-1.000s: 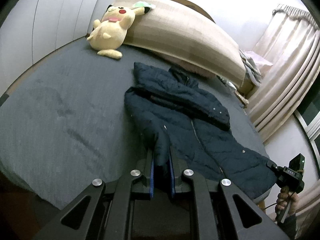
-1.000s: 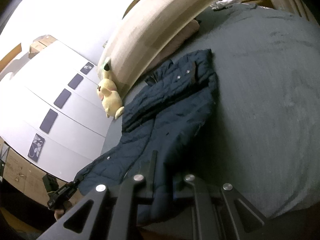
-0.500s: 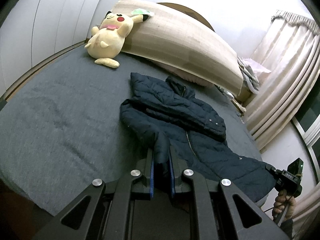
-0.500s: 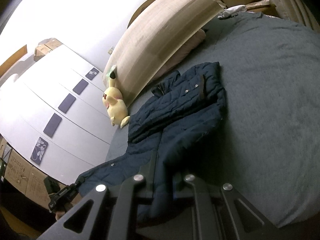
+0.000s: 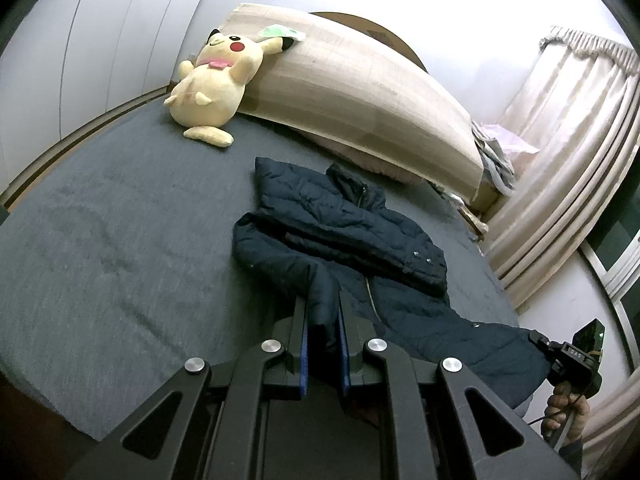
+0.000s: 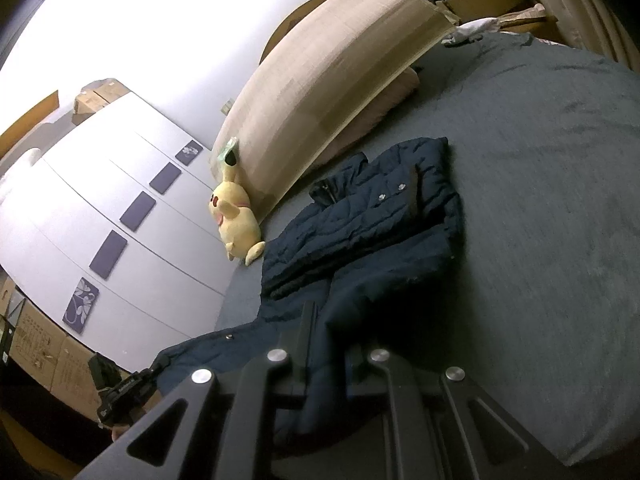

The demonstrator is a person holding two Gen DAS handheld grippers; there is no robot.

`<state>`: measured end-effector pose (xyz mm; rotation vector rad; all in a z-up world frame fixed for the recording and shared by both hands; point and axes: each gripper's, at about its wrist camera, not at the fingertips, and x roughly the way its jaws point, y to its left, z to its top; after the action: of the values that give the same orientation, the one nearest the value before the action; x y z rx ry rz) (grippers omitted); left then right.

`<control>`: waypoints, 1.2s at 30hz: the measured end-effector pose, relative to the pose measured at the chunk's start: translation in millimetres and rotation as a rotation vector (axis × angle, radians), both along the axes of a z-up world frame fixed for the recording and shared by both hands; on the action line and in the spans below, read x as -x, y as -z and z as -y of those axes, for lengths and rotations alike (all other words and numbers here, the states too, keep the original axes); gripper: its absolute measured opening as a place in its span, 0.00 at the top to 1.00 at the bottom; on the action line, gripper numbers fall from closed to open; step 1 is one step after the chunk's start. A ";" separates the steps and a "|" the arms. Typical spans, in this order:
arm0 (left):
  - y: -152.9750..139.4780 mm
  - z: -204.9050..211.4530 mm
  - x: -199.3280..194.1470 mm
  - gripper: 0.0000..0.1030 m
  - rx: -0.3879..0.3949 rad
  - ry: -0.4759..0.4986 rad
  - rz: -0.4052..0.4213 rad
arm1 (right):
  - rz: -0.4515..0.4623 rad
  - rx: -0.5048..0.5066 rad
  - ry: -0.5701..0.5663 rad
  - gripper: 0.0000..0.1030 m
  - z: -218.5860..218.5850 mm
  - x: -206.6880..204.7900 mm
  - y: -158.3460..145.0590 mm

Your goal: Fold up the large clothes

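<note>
Gripping the navy jacket (image 5: 344,236) hem at both corners. Left gripper (image 5: 323,320) clamped on one, right gripper (image 6: 332,344) clamped on the other.

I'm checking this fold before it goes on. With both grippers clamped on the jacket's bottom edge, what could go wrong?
The thick jacket could slip from the left gripper or right gripper, since each pinches only a small bunch. The sleeve folded across the chest may slide off as the hem comes over.
</note>
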<state>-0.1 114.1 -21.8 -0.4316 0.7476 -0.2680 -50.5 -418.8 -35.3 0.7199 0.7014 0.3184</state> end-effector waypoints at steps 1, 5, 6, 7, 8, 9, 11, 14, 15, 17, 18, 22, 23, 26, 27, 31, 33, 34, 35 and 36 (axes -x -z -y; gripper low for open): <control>-0.4 0.1 -1.5 0.88 0.000 -0.002 0.001 | 0.003 0.000 0.001 0.89 -0.1 -1.4 -0.5; -2.2 -0.3 -7.2 0.88 0.005 -0.009 0.005 | 0.012 -0.004 0.006 0.89 -0.4 -7.7 -3.4; -2.8 -0.3 -9.2 0.88 0.005 -0.011 0.007 | 0.016 -0.003 0.008 0.89 -0.7 -9.9 -4.6; -3.4 -0.3 -10.6 0.88 0.006 -0.013 0.009 | 0.020 -0.005 0.009 0.89 -0.8 -12.3 -6.4; -4.3 -0.5 -13.0 0.88 0.006 -0.016 0.011 | 0.023 -0.006 0.010 0.89 -1.0 -14.7 -8.0; -5.6 -0.5 -15.5 0.88 0.006 -0.018 0.014 | 0.027 -0.006 0.010 0.89 -1.1 -17.8 -10.0; -8.1 -0.4 -18.6 0.88 0.005 -0.020 0.019 | 0.035 -0.008 0.014 0.89 -1.0 -24.0 -13.9; -13.1 0.6 -25.1 0.88 0.003 -0.022 0.029 | 0.049 -0.009 0.016 0.89 -1.1 -34.1 -20.3; -14.7 1.0 -27.7 0.88 0.004 -0.024 0.031 | 0.053 -0.012 0.016 0.89 -1.1 -37.0 -22.1; -16.5 1.9 -32.3 0.88 0.004 -0.026 0.034 | 0.059 -0.013 0.019 0.89 -1.5 -43.0 -25.1; -17.8 2.6 -35.8 0.88 0.005 -0.026 0.036 | 0.061 -0.014 0.019 0.89 -2.0 -46.7 -26.2; -20.6 4.5 -46.4 0.88 0.001 -0.029 0.045 | 0.068 -0.016 0.024 0.89 -2.4 -58.9 -30.1; -21.8 4.4 -49.6 0.88 0.003 -0.031 0.047 | 0.070 -0.017 0.027 0.89 -2.2 -60.9 -30.7; -23.7 3.7 -57.4 0.88 0.005 -0.040 0.051 | 0.074 -0.020 0.034 0.89 -1.2 -66.9 -32.5; -23.8 3.9 -59.8 0.88 0.005 -0.044 0.052 | 0.074 -0.019 0.037 0.89 -0.7 -69.4 -33.2; -24.1 4.7 -72.1 0.88 0.007 -0.057 0.050 | 0.069 -0.021 0.051 0.90 0.7 -80.5 -32.9; -26.2 6.1 -79.1 0.88 0.002 -0.061 0.054 | 0.068 -0.022 0.057 0.90 1.7 -86.4 -33.9; -27.2 6.5 -80.9 0.88 -0.001 -0.062 0.056 | 0.069 -0.021 0.060 0.90 2.2 -89.9 -35.0; -28.9 7.4 -84.7 0.88 -0.006 -0.064 0.059 | 0.070 -0.021 0.063 0.90 2.7 -93.7 -35.9; -30.3 7.9 -88.4 0.88 -0.008 -0.066 0.060 | 0.071 -0.017 0.065 0.90 2.7 -97.9 -37.5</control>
<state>88.3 106.1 8.5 -0.4379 0.6739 -0.2151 47.4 -421.5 2.2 0.7428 0.6074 0.2892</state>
